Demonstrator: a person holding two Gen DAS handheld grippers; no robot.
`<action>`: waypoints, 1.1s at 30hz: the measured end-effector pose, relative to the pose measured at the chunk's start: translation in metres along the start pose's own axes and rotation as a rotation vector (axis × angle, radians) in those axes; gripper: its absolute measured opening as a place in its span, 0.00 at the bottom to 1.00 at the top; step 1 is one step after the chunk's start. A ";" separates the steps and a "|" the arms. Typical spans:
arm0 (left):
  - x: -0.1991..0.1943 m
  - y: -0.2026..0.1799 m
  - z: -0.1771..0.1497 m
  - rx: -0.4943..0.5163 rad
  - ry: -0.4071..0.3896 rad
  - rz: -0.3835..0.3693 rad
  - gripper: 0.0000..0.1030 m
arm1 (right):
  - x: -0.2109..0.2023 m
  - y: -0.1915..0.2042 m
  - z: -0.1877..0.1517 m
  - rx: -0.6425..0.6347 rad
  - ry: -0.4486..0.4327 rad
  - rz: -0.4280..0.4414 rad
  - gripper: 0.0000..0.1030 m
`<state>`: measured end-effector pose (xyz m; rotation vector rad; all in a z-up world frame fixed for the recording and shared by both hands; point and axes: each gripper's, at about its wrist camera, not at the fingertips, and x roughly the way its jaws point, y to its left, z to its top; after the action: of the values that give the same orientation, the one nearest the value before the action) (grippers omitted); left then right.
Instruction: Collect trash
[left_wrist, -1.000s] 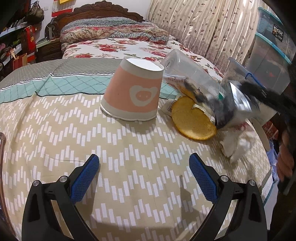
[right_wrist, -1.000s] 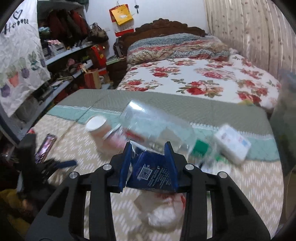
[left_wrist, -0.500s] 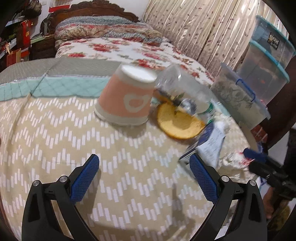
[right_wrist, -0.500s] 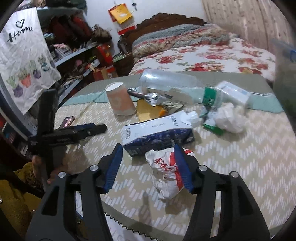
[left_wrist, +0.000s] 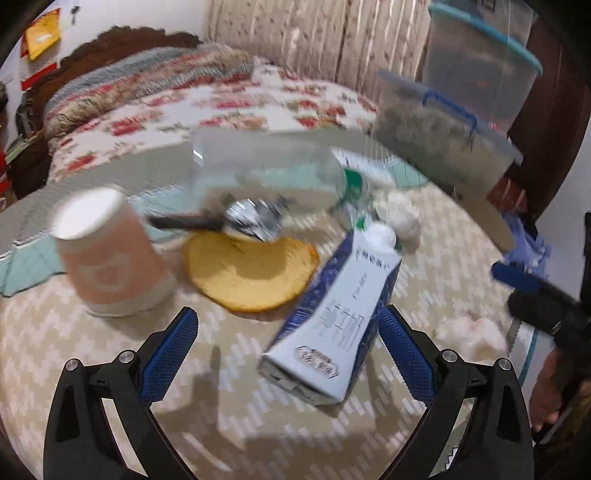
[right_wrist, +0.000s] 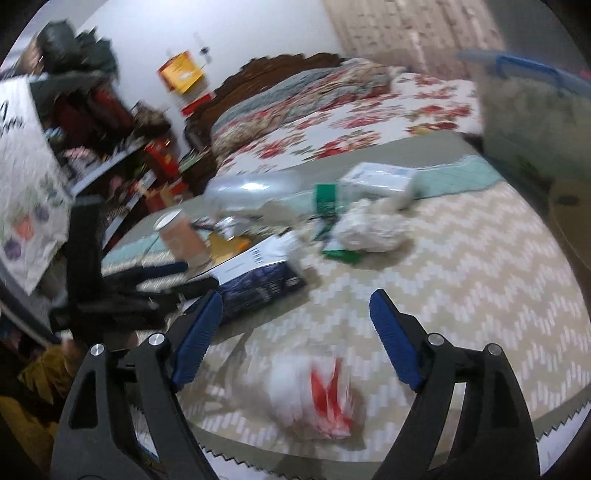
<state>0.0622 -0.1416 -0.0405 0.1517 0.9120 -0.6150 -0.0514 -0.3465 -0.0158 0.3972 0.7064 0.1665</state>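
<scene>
- Blue-and-white carton is lying on its side on the zigzag tablecloth, near the table's near edge, bottom end toward the left gripper.
- Left gripper's tongs are standing wide apart, gripping nothing; the carton's bottom end is lying between the tips, nearer the right one, untouched.
- Right gripper has just been opening; its tongs are apart and empty, with a crumpled red-and-white wrapper lying between them at the table's edge.
- Farther in: orange disc, upturned pink paper cup, clear plastic bottle, crumpled tissue.
- Judgement: centre the tongs over the wrapper before closing; it is soft, so pinch its bulk.
</scene>
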 end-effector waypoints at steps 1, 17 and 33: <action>0.003 -0.002 -0.001 0.007 0.007 0.002 0.87 | -0.001 -0.004 0.001 0.011 -0.001 -0.001 0.80; -0.050 0.001 -0.050 0.039 -0.016 -0.053 0.52 | 0.017 0.008 -0.032 -0.053 0.101 -0.003 0.83; -0.048 -0.006 -0.050 0.073 -0.050 0.067 0.88 | 0.017 0.020 -0.040 -0.124 0.098 -0.081 0.85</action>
<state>0.0023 -0.1064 -0.0330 0.2303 0.8333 -0.5871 -0.0659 -0.3116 -0.0456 0.2431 0.8032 0.1530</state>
